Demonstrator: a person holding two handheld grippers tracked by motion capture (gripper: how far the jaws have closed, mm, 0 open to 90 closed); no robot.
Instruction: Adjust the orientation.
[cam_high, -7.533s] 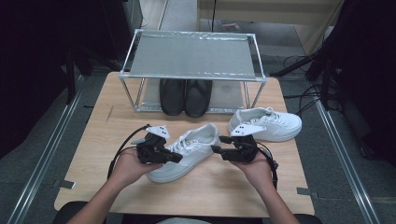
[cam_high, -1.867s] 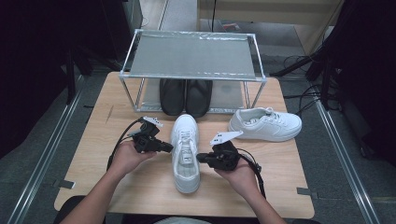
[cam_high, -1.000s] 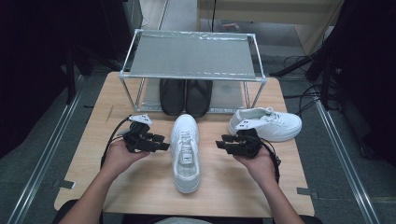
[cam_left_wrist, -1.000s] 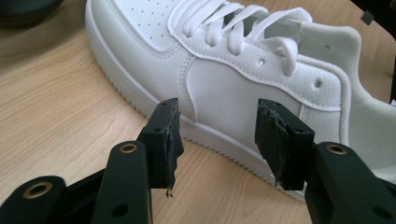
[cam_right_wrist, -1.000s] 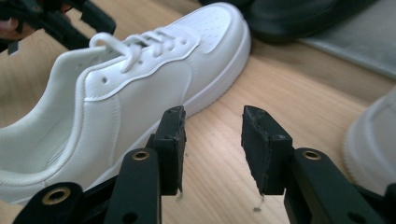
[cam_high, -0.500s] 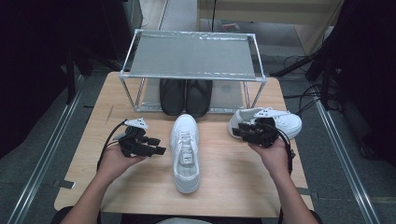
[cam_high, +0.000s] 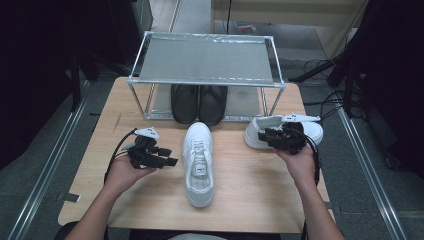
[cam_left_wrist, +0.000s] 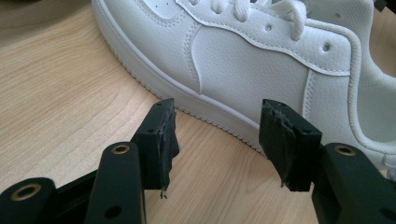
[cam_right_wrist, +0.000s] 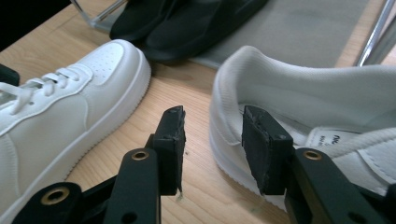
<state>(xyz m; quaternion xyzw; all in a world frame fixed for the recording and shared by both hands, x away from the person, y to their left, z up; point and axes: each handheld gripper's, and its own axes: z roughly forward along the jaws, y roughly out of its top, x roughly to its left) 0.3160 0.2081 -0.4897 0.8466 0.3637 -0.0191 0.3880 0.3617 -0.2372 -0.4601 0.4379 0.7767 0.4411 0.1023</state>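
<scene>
While L gripper (cam_high: 167, 156), jaws just widened, sits empty beside mid sneaker (cam_high: 199, 160), R gripper (cam_high: 264, 137) straddles 2nd sneaker's (cam_high: 312, 131) heel wall, jaws apart, not pinching.

A rack (cam_high: 206, 60) is set at the far edge of the table (cam_high: 250, 200), with a pair of shoes (cam_high: 198, 102) placed under it. One sneaker (cam_high: 198, 162) is laid lengthwise in front of the pair, at mid-table; a second sneaker (cam_high: 282, 131) is placed to its right.

Right tool (cam_high: 264, 137) at second sneaker's (cam_high: 257, 134) heel.
</scene>
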